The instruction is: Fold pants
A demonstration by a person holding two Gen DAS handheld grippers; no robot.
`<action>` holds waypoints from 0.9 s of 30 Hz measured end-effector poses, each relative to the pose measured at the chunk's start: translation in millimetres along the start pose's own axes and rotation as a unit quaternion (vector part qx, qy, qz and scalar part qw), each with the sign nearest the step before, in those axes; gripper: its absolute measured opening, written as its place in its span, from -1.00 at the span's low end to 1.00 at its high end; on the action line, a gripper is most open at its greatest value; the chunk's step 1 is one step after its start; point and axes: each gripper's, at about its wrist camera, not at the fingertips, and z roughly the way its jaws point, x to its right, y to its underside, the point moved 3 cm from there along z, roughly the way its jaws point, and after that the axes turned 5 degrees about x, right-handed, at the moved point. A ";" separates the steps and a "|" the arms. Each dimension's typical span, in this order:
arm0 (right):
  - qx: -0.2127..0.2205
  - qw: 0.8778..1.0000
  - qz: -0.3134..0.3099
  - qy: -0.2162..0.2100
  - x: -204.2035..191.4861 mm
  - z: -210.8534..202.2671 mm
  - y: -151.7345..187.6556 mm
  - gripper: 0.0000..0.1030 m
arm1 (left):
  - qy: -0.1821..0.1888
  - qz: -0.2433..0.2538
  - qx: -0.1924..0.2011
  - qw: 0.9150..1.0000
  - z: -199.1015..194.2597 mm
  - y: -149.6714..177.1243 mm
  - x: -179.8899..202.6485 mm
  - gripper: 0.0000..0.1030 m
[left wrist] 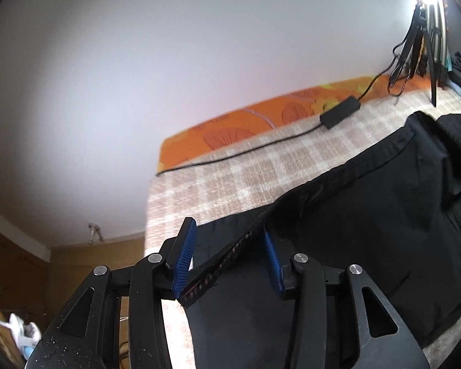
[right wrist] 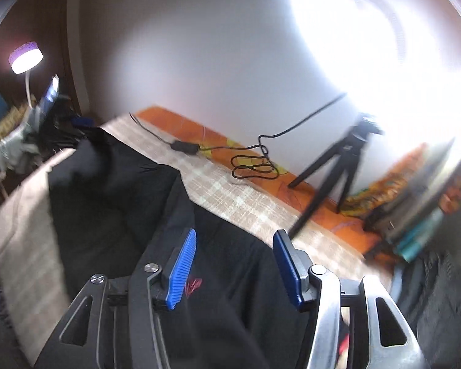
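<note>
Fingers (left wrist: pixel 186 256) of the left gripper (left wrist: pixel 230 258) and right gripper (right wrist: pixel 235 264) are both wide open over soft, floppy black cloth pants (left wrist: pixel 368 215) on the checked beige bed (left wrist: pixel 230 172), best grabbed at the edge.

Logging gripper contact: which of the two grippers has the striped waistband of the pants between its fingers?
The left gripper: the waistband runs between its open fingers. The right gripper is over plain black pants.
</note>
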 end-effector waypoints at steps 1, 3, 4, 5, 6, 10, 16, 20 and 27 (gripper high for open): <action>0.004 1.000 0.006 -0.004 -0.1 -12.8 7.3 0.07 | 0.000 0.002 0.008 1.000 -7.7 -1.5 2.0 -0.19; 0.006 1.000 0.017 -0.003 -1.5 -37.5 28.9 0.07 | -0.001 0.001 0.016 1.000 -19.3 -2.8 4.8 -0.19; 0.004 1.000 0.020 -0.004 -4.3 -49.3 43.1 0.07 | 0.000 0.002 0.021 1.000 -25.4 -3.5 7.1 -0.19; 0.003 1.000 0.020 -0.006 -6.4 -58.4 54.0 0.07 | 0.001 0.004 0.023 1.000 -30.6 -4.0 9.7 -0.19; 0.002 1.000 0.014 -0.014 -12.7 -68.8 70.2 0.07 | 0.003 0.006 0.028 1.000 -37.4 -4.5 13.9 -0.19; -0.027 0.999 -0.014 -0.033 -38.6 -87.3 122.8 0.07 | 0.050 0.016 0.034 0.998 -58.6 1.4 44.9 -0.19; -0.075 0.992 -0.093 -0.043 -81.4 -77.6 178.1 0.16 | 0.151 0.064 0.015 0.986 -80.2 17.8 131.0 -0.19; -0.085 0.981 -0.172 -0.002 -97.4 -60.8 192.6 0.28 | 0.219 0.089 0.004 0.972 -89.3 18.7 189.9 -0.19; -0.084 0.970 -0.222 0.052 -92.3 -52.6 199.5 -0.20 | 0.282 0.114 -0.002 0.953 -85.0 4.8 259.7 -0.19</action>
